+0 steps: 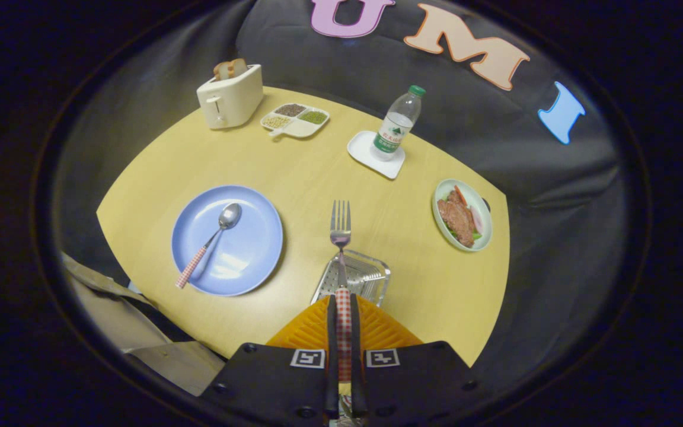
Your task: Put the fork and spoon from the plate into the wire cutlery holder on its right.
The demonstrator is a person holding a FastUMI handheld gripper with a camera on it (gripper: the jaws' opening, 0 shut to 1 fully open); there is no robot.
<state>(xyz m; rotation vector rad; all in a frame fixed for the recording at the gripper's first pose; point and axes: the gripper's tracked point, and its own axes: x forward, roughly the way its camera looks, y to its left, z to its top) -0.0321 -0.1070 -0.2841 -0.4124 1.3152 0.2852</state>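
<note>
My gripper (342, 305) is shut on the fork's checked handle, both fingers pressing on it. The fork (341, 237) points forward, its tines ahead of the fingers and raised over the wire cutlery holder (371, 274), which stands on the yellow table just ahead of the fingers. To the left of the holder lies the blue plate (255, 237). On it rests the spoon (214, 240), bowl toward the far side and checked handle toward the plate's near left rim.
On the yellow table (294, 172) stand a cream toaster (230, 98) with bread at the far left, a divided snack dish (295, 120), a water bottle (398, 123) on a white coaster, and a bowl of food (462, 214) at the right. A person's sleeve (134, 320) shows at the near left.
</note>
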